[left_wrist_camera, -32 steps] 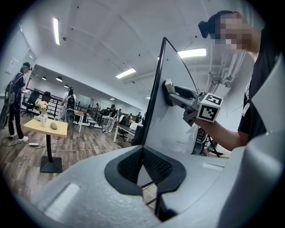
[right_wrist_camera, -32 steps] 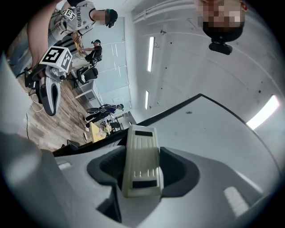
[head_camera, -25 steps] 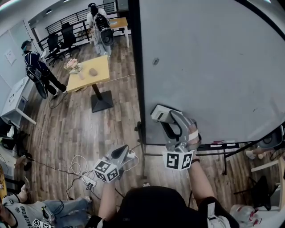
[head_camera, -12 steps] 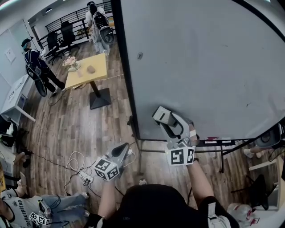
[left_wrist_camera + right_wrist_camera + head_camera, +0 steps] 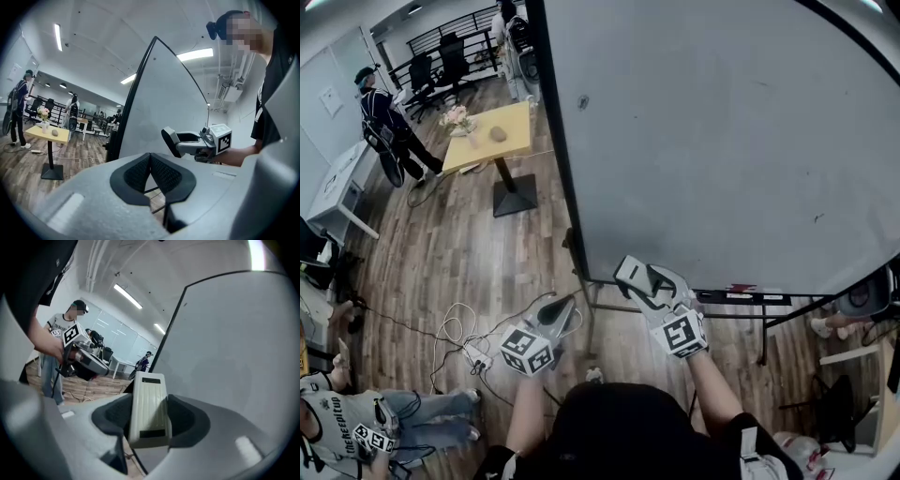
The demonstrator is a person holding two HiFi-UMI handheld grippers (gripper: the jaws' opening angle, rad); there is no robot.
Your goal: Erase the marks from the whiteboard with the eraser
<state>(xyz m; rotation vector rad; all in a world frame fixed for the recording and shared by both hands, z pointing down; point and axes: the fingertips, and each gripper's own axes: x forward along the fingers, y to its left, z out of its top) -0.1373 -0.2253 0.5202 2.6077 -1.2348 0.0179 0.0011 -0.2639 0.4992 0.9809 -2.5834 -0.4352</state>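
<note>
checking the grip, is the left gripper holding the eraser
No, the left gripper is shut and empty; the right gripper clamps the eraser.

Reaches forward with the left forearm [image 5: 525,405] and the right forearm [image 5: 711,382], side by side. Holds the right gripper [image 5: 639,283] higher and further ahead, jaws clamped on the sides of an eraser [image 5: 149,408]. Carries the left gripper [image 5: 561,311] lower, to the left, jaws pressed together, pads touching.

Eraser [image 5: 149,408] ribbed matt plastic; whiteboard [image 5: 722,141] smooth; floor [image 5: 469,244] wood planks.
</note>
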